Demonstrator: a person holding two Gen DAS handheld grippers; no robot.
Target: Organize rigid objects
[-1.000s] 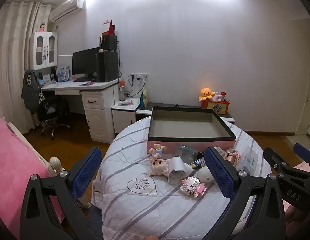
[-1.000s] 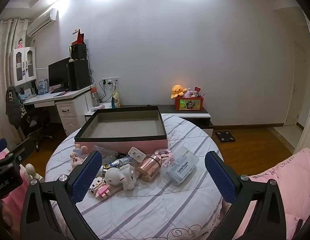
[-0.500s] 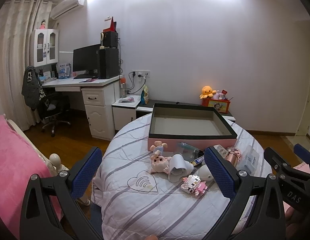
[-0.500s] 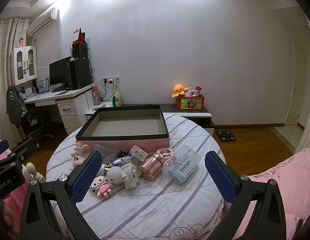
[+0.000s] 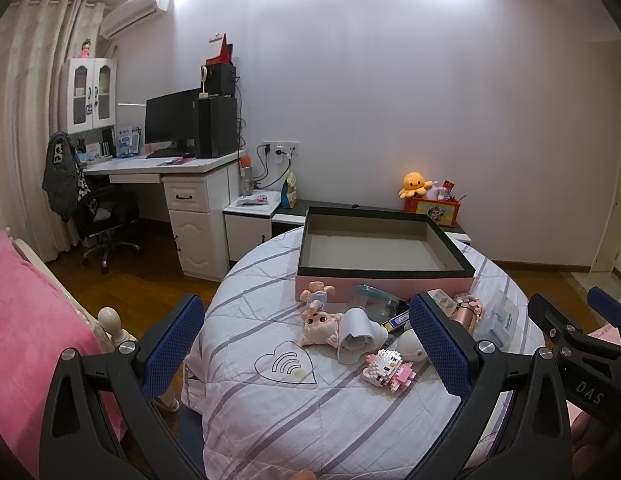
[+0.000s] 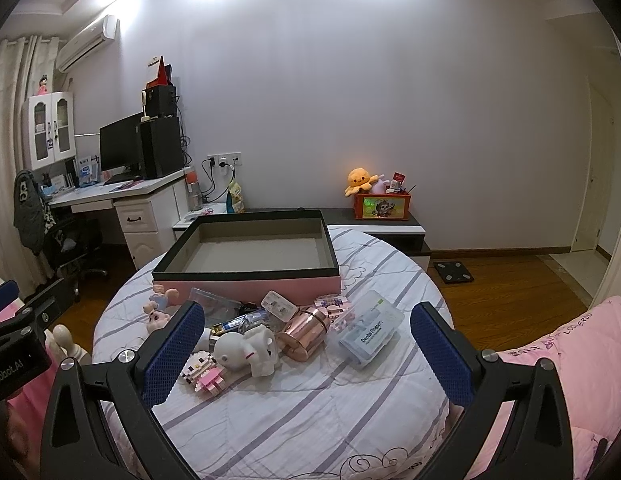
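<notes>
You are holding both tools above the near edge of the round table (image 6: 310, 408), and neither has hold of anything: the left gripper (image 5: 306, 348) is spread wide, and the right gripper (image 6: 306, 350) is spread just as wide, with only striped cloth and toys showing between the blue pads.

The things to sort are lying ahead of both tools in one loose cluster, between you and the box. Nearest is the pink block figure (image 6: 204, 372), one of it, lying toward your left tool's side of the heap. Just behind it the white elephant figure (image 6: 248, 350) is sitting beside the copper tin (image 6: 304, 332), which is lying on its side with its long axis running from near-left to far-right. To the right of that, the clear floss box (image 6: 370, 334) is resting apart from the heap, its long axis also slanting away to the right; your right tool is the nearer one to it. On the left, the pink doll (image 5: 320, 322) and the white cup (image 5: 356, 334) are touching, nearer your left tool.

I count about ten small pieces in all, though the middle of the pile is too tangled to be sure.

Beyond them the single pink tray with the dark rim (image 6: 246, 280) is standing open, with nothing in it.
</notes>
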